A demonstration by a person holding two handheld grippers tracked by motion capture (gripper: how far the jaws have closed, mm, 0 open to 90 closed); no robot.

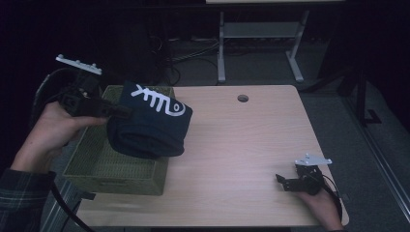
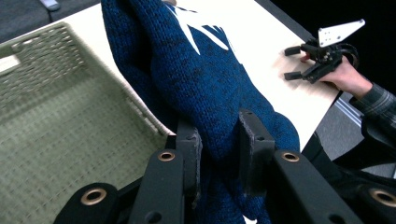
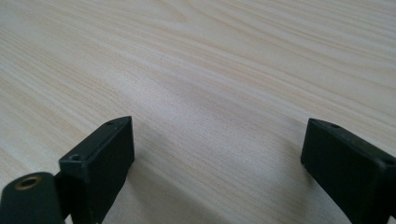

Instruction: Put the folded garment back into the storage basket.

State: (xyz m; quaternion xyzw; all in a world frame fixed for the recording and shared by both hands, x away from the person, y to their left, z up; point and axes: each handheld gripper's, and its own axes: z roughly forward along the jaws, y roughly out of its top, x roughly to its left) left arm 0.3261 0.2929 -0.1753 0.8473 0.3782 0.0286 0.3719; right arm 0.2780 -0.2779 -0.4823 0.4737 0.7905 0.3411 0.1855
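A folded dark blue knit garment (image 1: 150, 126) with a white pattern hangs over the right rim of a green woven basket (image 1: 99, 166). My left gripper (image 1: 122, 111) is shut on its left edge and holds it up. In the left gripper view the two jaws pinch the blue knit garment (image 2: 205, 88) above the basket (image 2: 60, 112). My right gripper (image 1: 283, 181) rests low on the light wooden table (image 1: 241, 140) at the front right, held by a hand. Its jaws (image 3: 215, 163) stand wide apart with bare wood between them.
The basket sits at the table's left edge. A round cable hole (image 1: 242, 98) is at the back of the table. Behind the table stands a white desk frame (image 1: 261, 38) on a dark floor with cables.
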